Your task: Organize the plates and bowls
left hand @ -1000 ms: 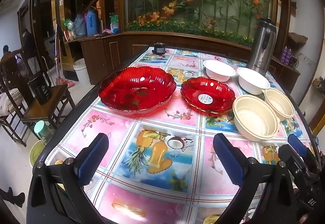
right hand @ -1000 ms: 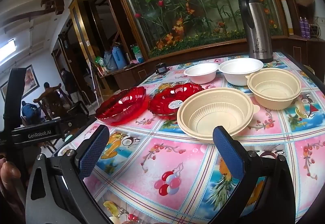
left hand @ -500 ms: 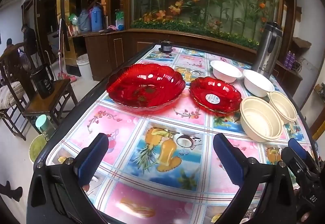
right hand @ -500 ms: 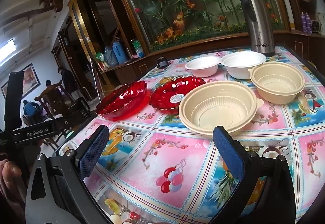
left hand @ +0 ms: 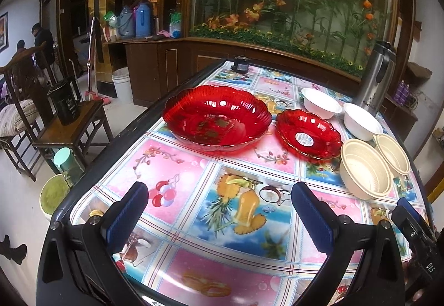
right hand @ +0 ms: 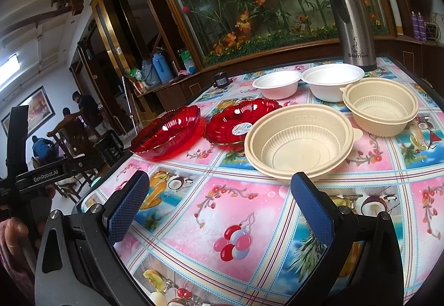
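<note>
A large red scalloped plate [left hand: 216, 118] and a smaller red plate [left hand: 308, 134] with a white sticker sit side by side mid-table. To their right are a large cream bowl [left hand: 365, 168], a small cream bowl [left hand: 392, 149] and two white bowls [left hand: 320, 103] [left hand: 362, 121]. My left gripper [left hand: 219, 217] is open and empty over the near edge, well short of the plates. My right gripper [right hand: 219, 209] is open and empty, its right finger just in front of the large cream bowl [right hand: 299, 141]. The red plates [right hand: 166, 132] [right hand: 240, 123] lie to its left.
A steel thermos jug [right hand: 351, 20] stands at the far right behind the white bowls [right hand: 333, 80]. A small dark jar [left hand: 241, 64] sits at the table's far end. A wooden chair with a black tin [left hand: 65, 102] stands left of the table [left hand: 177, 167].
Both grippers have drawn back and risen a little; the left view now shows more of the table's near-left edge. The dishes have not moved.
</note>
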`<state>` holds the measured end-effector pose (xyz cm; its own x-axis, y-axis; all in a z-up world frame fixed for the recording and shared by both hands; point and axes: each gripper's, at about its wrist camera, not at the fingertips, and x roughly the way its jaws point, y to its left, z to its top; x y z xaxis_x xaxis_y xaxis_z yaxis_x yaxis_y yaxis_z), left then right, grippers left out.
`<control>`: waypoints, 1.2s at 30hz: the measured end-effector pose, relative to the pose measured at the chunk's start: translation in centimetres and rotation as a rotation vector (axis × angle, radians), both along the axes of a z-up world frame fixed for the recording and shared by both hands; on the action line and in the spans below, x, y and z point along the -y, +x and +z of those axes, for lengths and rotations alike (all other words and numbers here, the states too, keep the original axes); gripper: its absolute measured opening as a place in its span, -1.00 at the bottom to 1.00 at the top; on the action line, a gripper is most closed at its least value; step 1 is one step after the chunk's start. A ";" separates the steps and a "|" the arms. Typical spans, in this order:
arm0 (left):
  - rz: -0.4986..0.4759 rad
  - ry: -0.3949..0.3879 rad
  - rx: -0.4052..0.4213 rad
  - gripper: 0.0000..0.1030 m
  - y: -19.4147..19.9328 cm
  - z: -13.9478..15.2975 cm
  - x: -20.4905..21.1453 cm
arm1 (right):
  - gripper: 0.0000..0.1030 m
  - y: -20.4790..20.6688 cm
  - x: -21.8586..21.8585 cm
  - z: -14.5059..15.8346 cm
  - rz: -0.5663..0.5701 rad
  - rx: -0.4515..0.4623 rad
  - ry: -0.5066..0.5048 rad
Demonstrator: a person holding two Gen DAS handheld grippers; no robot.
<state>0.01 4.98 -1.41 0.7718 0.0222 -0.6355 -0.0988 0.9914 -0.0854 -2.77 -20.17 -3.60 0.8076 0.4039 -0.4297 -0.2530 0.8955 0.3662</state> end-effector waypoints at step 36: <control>0.102 0.004 -0.010 0.99 0.9 -0.3 -6.3 | 1.00 3.6 -9.8 3.3 0.175 0.047 0.000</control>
